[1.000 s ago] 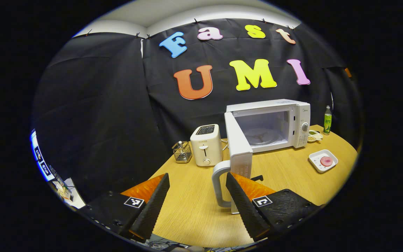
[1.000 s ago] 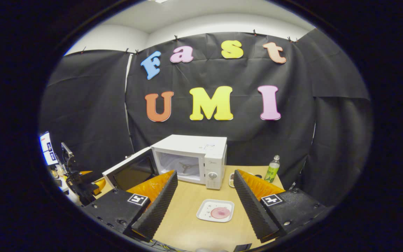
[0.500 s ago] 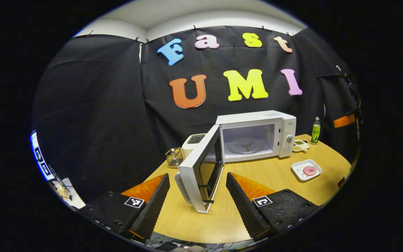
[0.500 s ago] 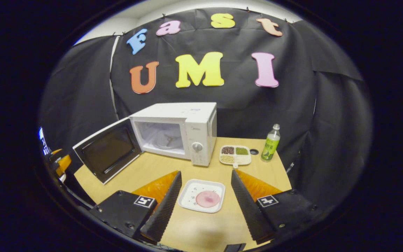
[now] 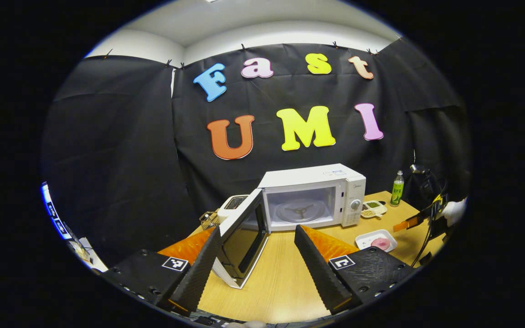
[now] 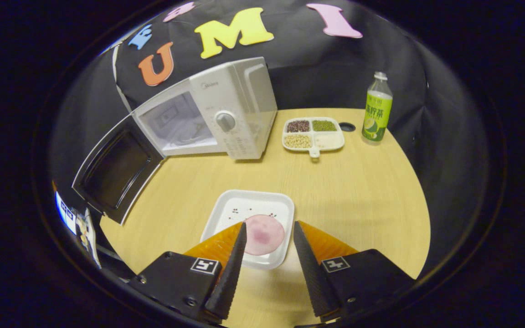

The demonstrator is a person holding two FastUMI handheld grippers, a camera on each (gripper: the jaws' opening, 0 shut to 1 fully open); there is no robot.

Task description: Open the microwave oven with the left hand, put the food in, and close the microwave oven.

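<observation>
On square white tray (image 6: pixel 226 214), round pink food (image 6: pixel 264 234).

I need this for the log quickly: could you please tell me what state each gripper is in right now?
Left gripper: open, holding nothing, with the open microwave door ahead.
Right gripper: open, holding nothing, above the white tray of pink food.

Ahead of the right gripper (image 6: pixel 266 255), a pink round slice (image 6: pixel 263 234) lies on a white tray (image 6: pixel 244 210) speckled dark. Beyond, the microwave (image 6: pixel 226 109) is white, the table (image 6: pixel 358 182) pale wood.
</observation>
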